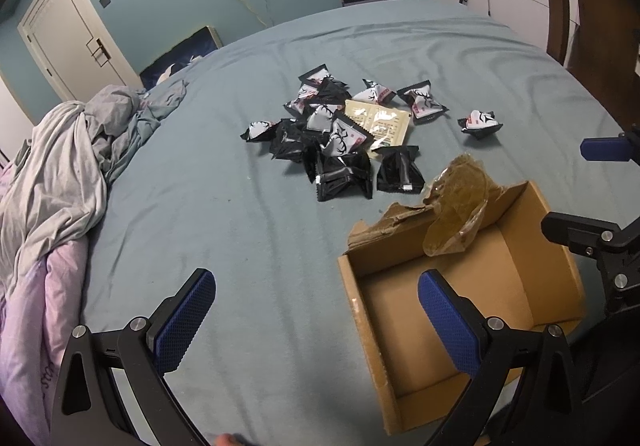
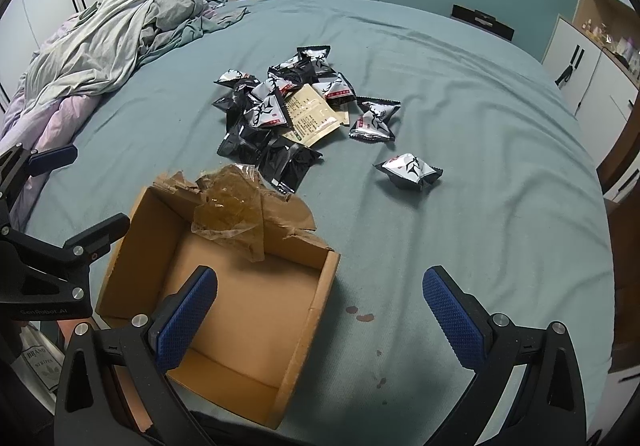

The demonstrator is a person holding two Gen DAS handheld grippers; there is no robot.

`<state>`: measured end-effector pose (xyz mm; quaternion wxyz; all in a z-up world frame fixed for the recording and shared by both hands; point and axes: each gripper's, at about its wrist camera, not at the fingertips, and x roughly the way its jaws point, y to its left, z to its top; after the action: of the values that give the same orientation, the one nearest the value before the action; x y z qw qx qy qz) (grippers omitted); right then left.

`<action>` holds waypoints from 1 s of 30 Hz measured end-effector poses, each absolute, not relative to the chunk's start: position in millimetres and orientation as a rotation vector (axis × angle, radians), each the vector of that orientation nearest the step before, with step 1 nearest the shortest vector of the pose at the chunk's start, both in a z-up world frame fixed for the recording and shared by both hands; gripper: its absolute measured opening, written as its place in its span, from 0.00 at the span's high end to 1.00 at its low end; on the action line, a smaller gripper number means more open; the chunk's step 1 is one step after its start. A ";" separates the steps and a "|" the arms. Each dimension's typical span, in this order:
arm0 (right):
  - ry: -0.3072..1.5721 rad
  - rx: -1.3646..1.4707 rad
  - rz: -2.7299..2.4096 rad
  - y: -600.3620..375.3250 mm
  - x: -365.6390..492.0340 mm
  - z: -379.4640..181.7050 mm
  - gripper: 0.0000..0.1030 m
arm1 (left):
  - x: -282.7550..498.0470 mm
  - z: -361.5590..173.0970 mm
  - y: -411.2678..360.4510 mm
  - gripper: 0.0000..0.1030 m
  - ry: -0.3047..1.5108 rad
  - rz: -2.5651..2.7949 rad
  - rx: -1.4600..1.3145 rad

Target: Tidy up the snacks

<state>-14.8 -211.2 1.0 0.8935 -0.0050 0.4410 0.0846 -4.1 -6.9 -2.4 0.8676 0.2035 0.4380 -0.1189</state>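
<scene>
Across the whole scene lies a wide bed covered in a blue-grey fitted sheet (image 1: 248, 230), with a rumpled heap of grey and lilac bedding (image 1: 68, 166) along its left edge. Near the front edge sits an open brown cardboard box (image 2: 224, 286), its interior bare; its far flap is torn, and a crumpled sheet of yellowish clear plastic wrap (image 2: 232, 214) hangs over that wall. Beyond the box, toward mid-bed, is a loose pile of black and silver-white foil snack packets (image 1: 328, 138), overlapping one another, with a flat beige paper sachet (image 1: 380, 122) lodged among them on the pile's right side. One single black and white snack packet (image 2: 410, 170) lies apart, to the right of the pile. The left gripper (image 1: 316, 322) hangs over the bare sheet and the box's near-left corner, blue-padded fingers spread wide, holding nothing. The right gripper (image 2: 320, 314) hangs over the box's right wall, fingers likewise wide apart and unloaded. Small dark reddish spots (image 2: 360, 316) mark the sheet just right of the box.
</scene>
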 end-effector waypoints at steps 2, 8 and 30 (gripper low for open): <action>0.914 -0.011 0.176 -211.3 -14.7 1.1 0.00 | -4.5 -2.2 -6.1 0.00 0.918 -0.249 0.426; 0.906 -0.021 0.177 -210.1 -16.1 1.9 0.00 | -6.2 -1.1 -7.7 0.00 0.926 -0.287 0.406; 0.900 -0.044 0.189 -205.9 -17.1 2.6 0.00 | -7.3 -4.0 -12.2 0.00 0.936 -0.288 0.428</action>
<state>-17.1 -205.9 2.6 0.8958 -0.0211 0.4344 0.0913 -7.3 -12.2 -4.0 0.8605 0.2038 0.4462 -0.1375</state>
